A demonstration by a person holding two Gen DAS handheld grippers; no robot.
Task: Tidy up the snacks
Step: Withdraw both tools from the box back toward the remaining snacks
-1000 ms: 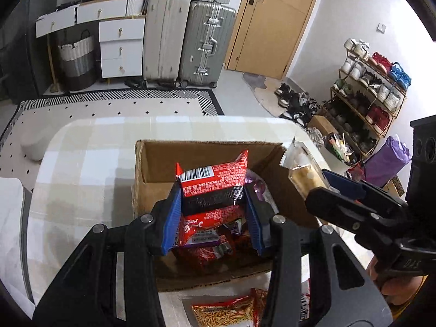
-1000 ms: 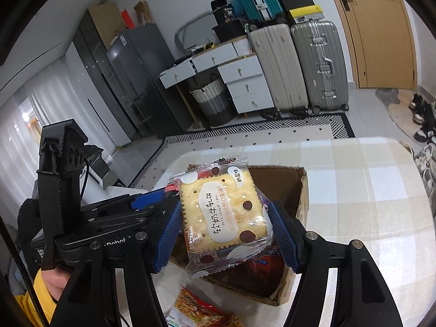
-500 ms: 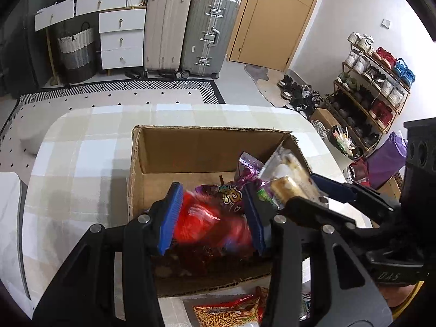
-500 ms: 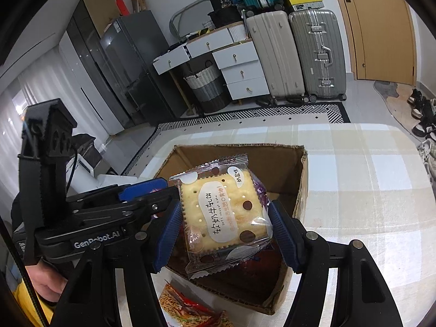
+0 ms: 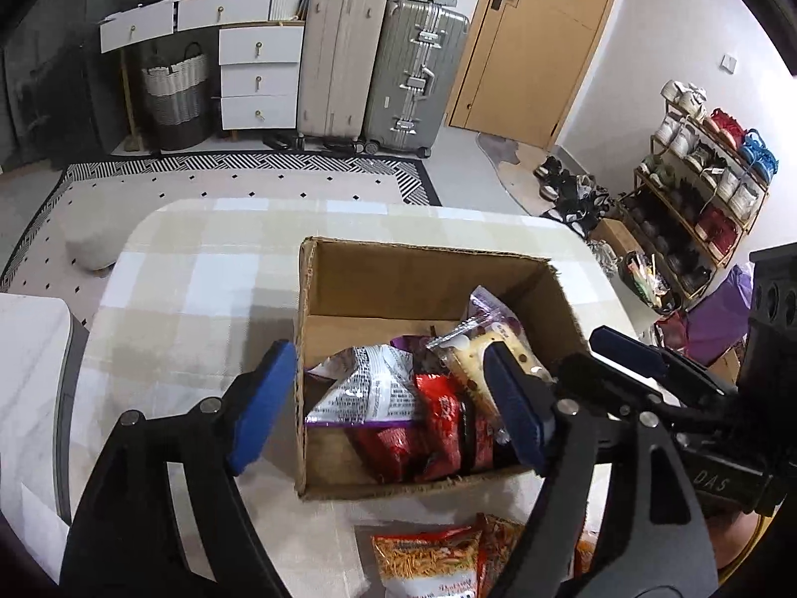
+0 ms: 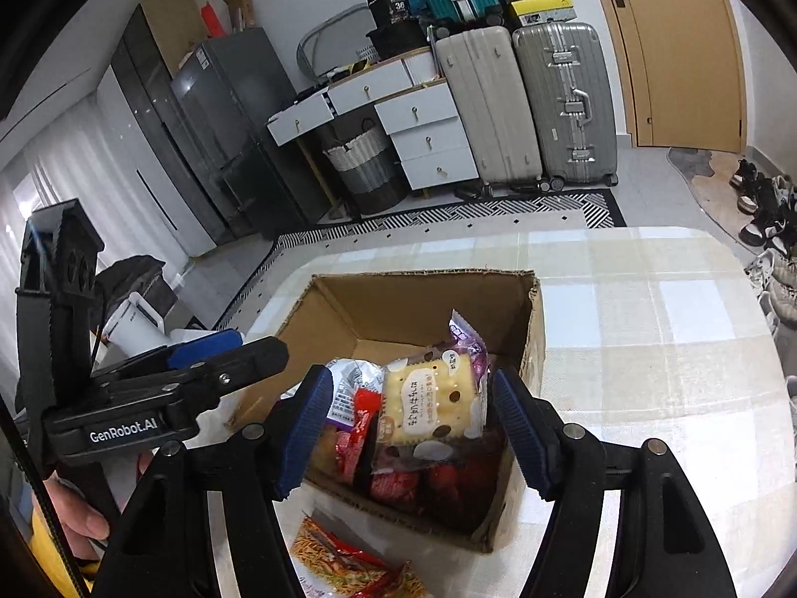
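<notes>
The left tongs point(image 5: 386, 411) stand open; their jaws have just been opening, and nothing is pressed between the blue pads. They straddle the 9 o'clock wall of the cardboard box point(image 5: 428, 269), one pad outside that wall and the other over the contents. The red snack packet point(image 5: 441, 428) lies inside the box, below and between the pads, beside a silver and purple packet point(image 5: 368, 388).

The right tongs point(image 6: 411, 423) also stand open. The cracker packet point(image 6: 431, 401) sits between their pads with a visible gap on each side, so neither pad presses on it. The cracker packet stands tilted on the other packets in the box, toward the 3 o'clock wall in the left wrist view.

The box rests on the checked desk point(image 6: 647, 329). An orange noodle snack packet point(image 5: 428, 560) lies flat on the desk just outside the box at 6 o'clock, near the base of both tongs. A hand point(image 6: 74, 508) grips the left tool's handle at 8 o'clock in the right wrist view.
</notes>
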